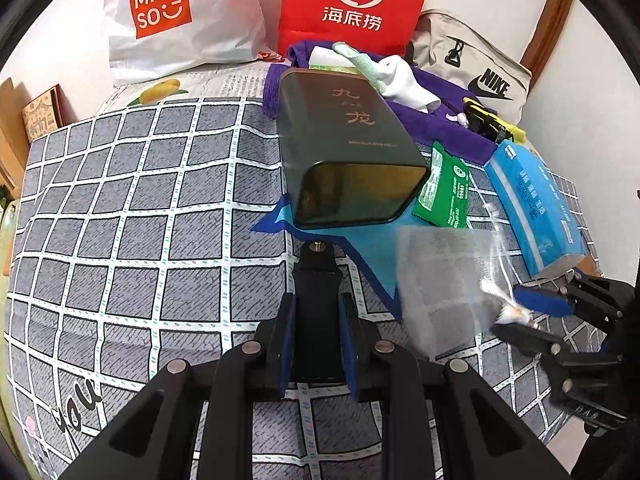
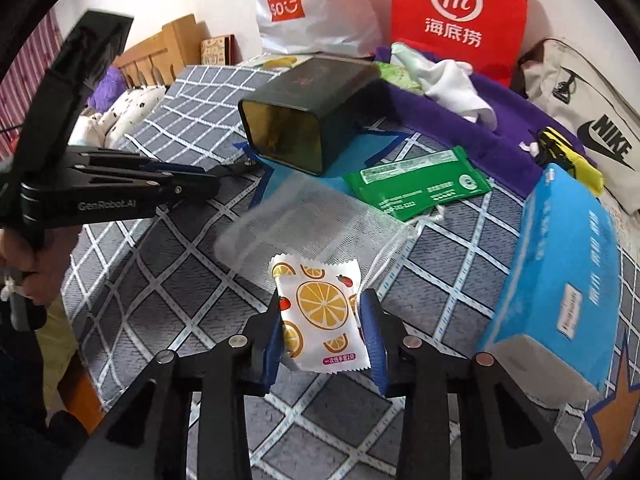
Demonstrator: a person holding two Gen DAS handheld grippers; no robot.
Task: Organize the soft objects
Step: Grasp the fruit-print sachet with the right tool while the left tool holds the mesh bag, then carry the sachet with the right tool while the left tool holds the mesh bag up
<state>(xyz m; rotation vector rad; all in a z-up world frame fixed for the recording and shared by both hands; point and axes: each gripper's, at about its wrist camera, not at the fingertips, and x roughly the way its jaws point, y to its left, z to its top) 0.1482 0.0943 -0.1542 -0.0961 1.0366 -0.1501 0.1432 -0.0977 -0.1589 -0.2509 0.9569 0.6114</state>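
My left gripper (image 1: 316,312) is shut on a black mount with a brass screw (image 1: 317,276), low over the checked bedsheet. My right gripper (image 2: 324,328) is shut on a small white packet with orange-slice print (image 2: 322,316). A sheer mesh pouch (image 2: 304,220) lies just ahead of the packet; it also shows in the left wrist view (image 1: 444,280). A dark green tin (image 1: 348,148) lies on its side, open end towards me, on a blue cloth (image 1: 360,240). The right gripper shows at the left wrist view's right edge (image 1: 532,312).
A green wipes pack (image 2: 416,184), a blue tissue pack (image 2: 560,280), a purple towel (image 2: 460,120) with white socks (image 2: 456,80), a Nike bag (image 2: 592,120), a Miniso bag (image 1: 176,12) and a red bag (image 1: 356,0) crowd the bed's far right. A wooden headboard (image 2: 160,52) stands at left.
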